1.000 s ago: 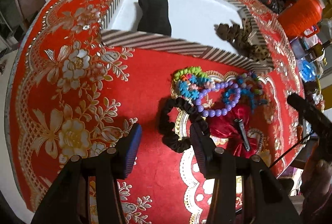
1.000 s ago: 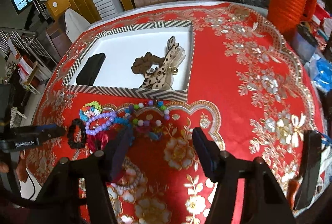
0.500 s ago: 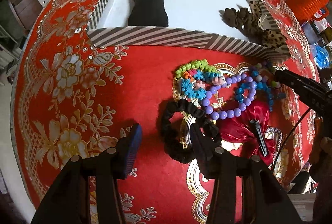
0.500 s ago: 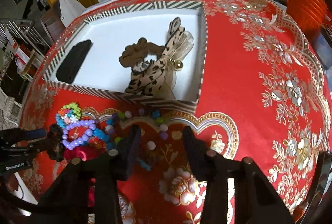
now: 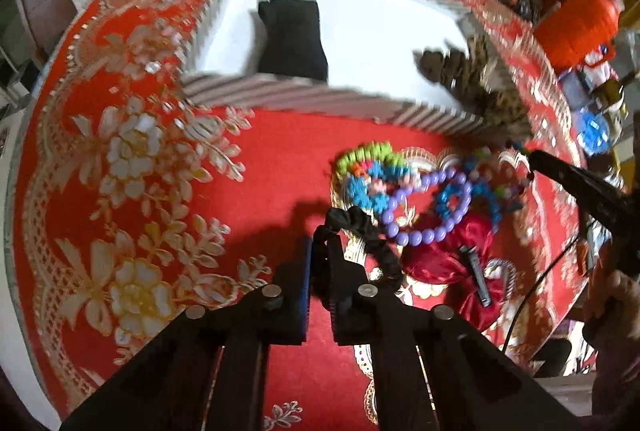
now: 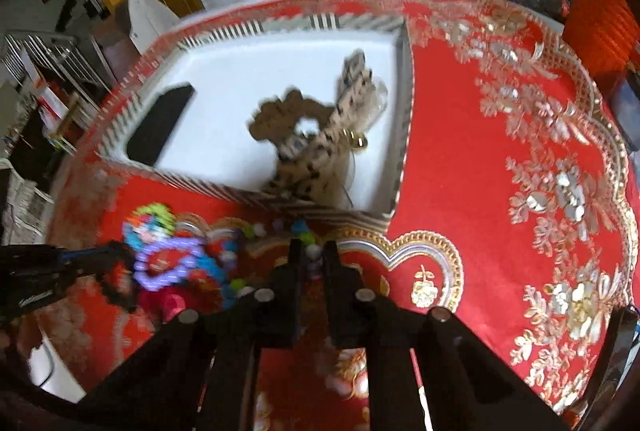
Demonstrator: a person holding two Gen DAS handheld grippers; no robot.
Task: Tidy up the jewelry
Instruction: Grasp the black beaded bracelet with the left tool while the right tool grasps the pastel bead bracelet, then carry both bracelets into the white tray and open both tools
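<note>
Drooping black ruffled scrunchie (image 5: 362, 231) in left gripper (image 5: 320, 251)

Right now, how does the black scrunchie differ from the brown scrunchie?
The black scrunchie is outside the striped tray, over the red tablecloth; the brown scrunchie lies inside the tray. The left claw is shut on the black one; no claw touches the brown one. The black one hangs stretched; the brown one rests as a flat ring. Both are gathered fabric loops.
</note>
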